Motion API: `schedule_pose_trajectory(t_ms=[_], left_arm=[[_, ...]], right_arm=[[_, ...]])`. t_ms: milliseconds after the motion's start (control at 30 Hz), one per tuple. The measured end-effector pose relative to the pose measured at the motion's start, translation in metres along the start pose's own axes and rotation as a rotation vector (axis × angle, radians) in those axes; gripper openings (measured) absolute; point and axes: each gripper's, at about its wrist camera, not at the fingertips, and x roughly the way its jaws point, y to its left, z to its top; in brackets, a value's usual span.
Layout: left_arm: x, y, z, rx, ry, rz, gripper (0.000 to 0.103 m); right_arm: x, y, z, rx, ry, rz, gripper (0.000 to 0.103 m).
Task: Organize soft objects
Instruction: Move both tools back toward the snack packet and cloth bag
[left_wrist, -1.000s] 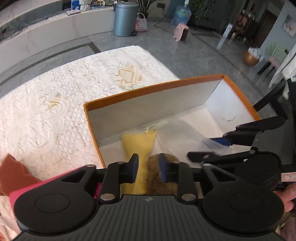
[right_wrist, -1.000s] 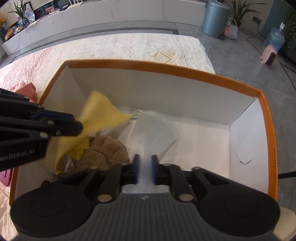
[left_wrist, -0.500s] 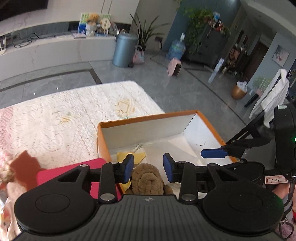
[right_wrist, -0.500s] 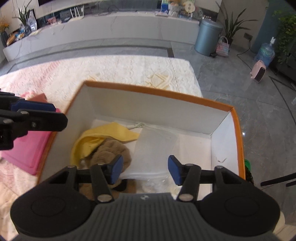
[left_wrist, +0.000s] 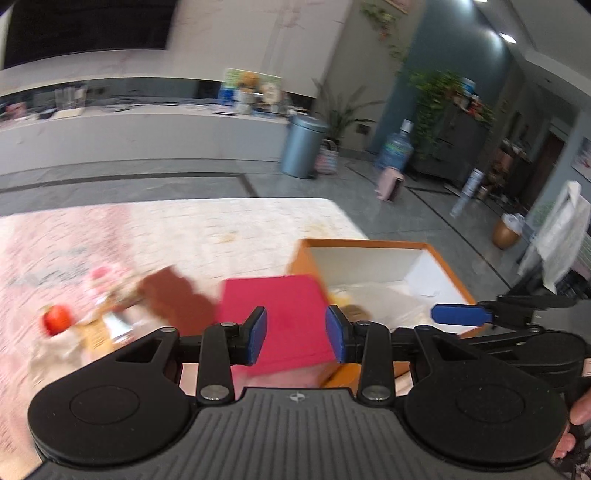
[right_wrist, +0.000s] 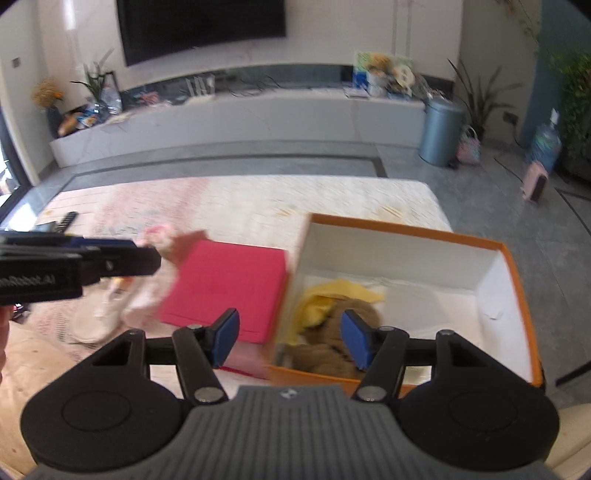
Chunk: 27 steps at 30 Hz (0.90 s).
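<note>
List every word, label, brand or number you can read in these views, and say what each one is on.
"...enRobot.AI", seen mirrored and cut off at the frame edge: on the side of the left gripper in the right wrist view.

Small emblem, no letters: on the right gripper body.

Packages on the far counter and the water jug label: too blurred to read.

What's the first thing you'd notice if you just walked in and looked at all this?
Probably the orange box on the lace-covered table, white inside, with a yellow cloth and a brown fuzzy toy piled in its near left corner. Right beside it on the left lies a bright pink flat thing. Both the left gripper and the right gripper hang open in front with nothing between their blue fingers.
</note>
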Motion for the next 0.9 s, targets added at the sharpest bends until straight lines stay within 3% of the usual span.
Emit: schedule_pose_trajectory(t_ms=[133, 467, 900], left_arm=[[-0.028, 0.040, -0.017, -0.066, -0.021, 0.080, 0.043], [-0.071, 0.132, -0.062, -0.187, -0.035, 0.218, 0.043], [-0.044, 0.198, -0.081, -0.295, 0.067, 0.281, 0.043]], right_arm=[[0.003, 0.038, -0.005, -0.003, -0.021, 0.064, 0.061], [0.034, 0.126, -0.024, -0.050, -0.033, 0.116, 0.056], [0.103, 0.186, -0.021, -0.195, 0.036, 0.164, 0.052]])
